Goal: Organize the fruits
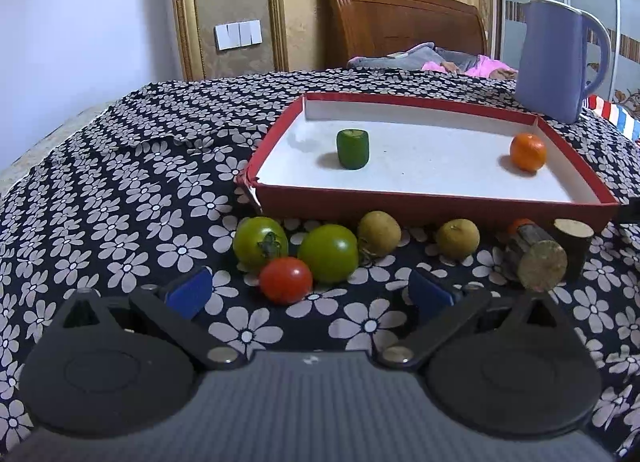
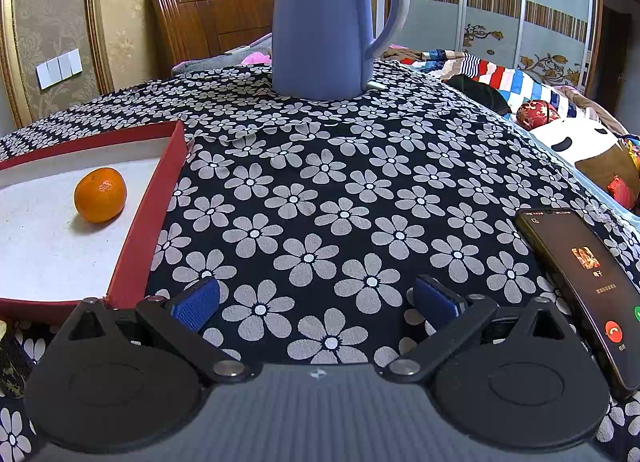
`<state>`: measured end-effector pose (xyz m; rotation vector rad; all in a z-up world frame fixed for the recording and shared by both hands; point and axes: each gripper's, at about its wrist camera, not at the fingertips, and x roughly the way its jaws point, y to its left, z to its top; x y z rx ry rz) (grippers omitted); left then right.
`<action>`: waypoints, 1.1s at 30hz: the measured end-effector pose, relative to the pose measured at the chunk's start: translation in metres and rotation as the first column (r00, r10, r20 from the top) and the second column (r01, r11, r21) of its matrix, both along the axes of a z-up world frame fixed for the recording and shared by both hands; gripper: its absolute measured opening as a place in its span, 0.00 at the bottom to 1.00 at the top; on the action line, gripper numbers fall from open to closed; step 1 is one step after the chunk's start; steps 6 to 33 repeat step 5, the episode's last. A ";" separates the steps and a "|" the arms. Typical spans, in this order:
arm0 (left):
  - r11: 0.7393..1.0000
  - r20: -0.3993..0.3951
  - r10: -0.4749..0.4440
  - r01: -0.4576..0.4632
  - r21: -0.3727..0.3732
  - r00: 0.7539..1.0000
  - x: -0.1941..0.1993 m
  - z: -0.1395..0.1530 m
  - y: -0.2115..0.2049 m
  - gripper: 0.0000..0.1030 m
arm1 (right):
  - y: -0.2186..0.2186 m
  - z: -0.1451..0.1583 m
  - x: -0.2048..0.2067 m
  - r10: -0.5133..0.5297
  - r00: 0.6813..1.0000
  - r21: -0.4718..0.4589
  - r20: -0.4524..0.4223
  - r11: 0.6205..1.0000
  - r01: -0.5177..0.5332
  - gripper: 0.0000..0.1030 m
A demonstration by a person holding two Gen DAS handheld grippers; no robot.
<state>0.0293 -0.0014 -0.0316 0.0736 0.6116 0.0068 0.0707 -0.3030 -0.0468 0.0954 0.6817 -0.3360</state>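
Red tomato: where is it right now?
In the left wrist view, the red tomato lies on the floral cloth outside the red tray, just ahead of the open left gripper, touching the two green tomatoes behind it.

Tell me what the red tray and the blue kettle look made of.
The red tray looks like matte cardboard: thin walls, white liner, one torn corner. The blue kettle looks like smooth, satin plastic with a paler handle; a metal body beneath cannot be ruled out.
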 end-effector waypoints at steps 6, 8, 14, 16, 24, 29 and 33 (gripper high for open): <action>0.999 0.045 0.028 -0.030 0.025 0.999 -0.004 0.001 -0.001 1.00 | 0.000 0.000 0.000 0.000 1.000 0.000 0.000 1.000 0.000 1.00; 0.999 0.045 0.028 -0.030 0.025 0.999 -0.004 0.001 -0.001 1.00 | 0.000 0.000 0.000 0.000 1.000 0.000 0.000 1.000 0.000 1.00; 0.999 0.045 0.028 -0.030 0.025 0.999 -0.004 0.001 -0.001 1.00 | 0.000 0.000 0.000 0.000 1.000 0.000 0.000 1.000 0.000 1.00; 0.999 0.045 0.028 -0.030 0.025 0.999 -0.004 0.001 -0.001 1.00 | 0.000 0.000 0.000 0.000 1.000 0.000 0.000 1.000 0.000 1.00; 0.999 0.045 0.028 -0.030 0.025 0.999 -0.004 0.001 -0.001 1.00 | 0.000 0.000 0.000 0.000 1.000 0.000 0.000 1.000 0.000 1.00; 0.999 0.045 0.028 -0.030 0.025 0.999 -0.004 0.001 -0.001 1.00 | 0.000 0.000 0.000 0.000 1.000 0.000 0.000 1.000 0.000 1.00; 0.999 0.045 0.028 -0.030 0.025 0.999 -0.004 0.001 -0.001 1.00 | 0.000 0.000 0.000 0.000 1.000 0.000 0.000 1.000 0.000 1.00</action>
